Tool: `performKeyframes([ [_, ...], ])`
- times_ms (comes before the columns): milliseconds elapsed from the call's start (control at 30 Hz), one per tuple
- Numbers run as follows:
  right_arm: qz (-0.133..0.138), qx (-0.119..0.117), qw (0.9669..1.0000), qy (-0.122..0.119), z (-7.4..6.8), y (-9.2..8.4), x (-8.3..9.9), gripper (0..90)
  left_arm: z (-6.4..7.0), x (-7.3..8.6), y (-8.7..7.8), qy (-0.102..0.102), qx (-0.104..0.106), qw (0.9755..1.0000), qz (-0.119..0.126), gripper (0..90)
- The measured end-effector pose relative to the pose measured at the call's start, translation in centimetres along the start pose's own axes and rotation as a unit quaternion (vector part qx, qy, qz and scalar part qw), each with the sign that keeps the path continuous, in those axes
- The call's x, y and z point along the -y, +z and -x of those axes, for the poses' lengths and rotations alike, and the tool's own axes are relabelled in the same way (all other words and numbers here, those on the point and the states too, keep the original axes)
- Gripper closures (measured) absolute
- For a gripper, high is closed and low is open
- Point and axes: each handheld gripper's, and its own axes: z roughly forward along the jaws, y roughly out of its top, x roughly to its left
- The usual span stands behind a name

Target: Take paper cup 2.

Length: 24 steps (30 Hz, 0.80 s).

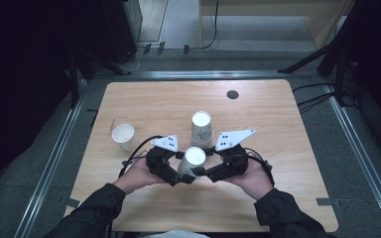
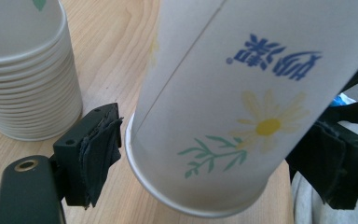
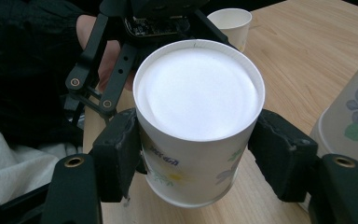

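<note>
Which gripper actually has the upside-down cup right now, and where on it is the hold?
The right gripper clamps the inverted paper cup by its side walls. The left gripper straddles it near the rim with a gap at its pad, so no grip.

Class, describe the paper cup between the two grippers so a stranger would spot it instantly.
On the wooden table, look just before the stack of cups. The upside-down paper cup there, unlike the lone upright cup, is clamped by the right gripper.

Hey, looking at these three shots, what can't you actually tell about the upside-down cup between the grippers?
- Cup inside: hidden in every view, since its closed base faces up.
- Left gripper contact: left gripper view, a gap shows at one pad; the cup's body hides the other.
- Whether it is one cup or several nested: rim blurred, cut by the bottom edge.
</note>
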Motion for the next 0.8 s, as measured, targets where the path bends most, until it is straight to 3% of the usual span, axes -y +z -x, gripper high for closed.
performKeyframes([
  [167, 0.002, 0.0, 1.0, 0.001, -0.01, 0.04, -0.07, 35.2, 0.04, 0.02, -0.08, 0.001, 0.003, 1.0, 0.005, 19.9],
  [800, 0.0, -0.001, 1.0, 0.005, 0.14, 0.1, -0.02, 35.4, 0.15, -0.06, -0.2, 0.008, -0.005, 1.0, -0.001, 25.3],
])
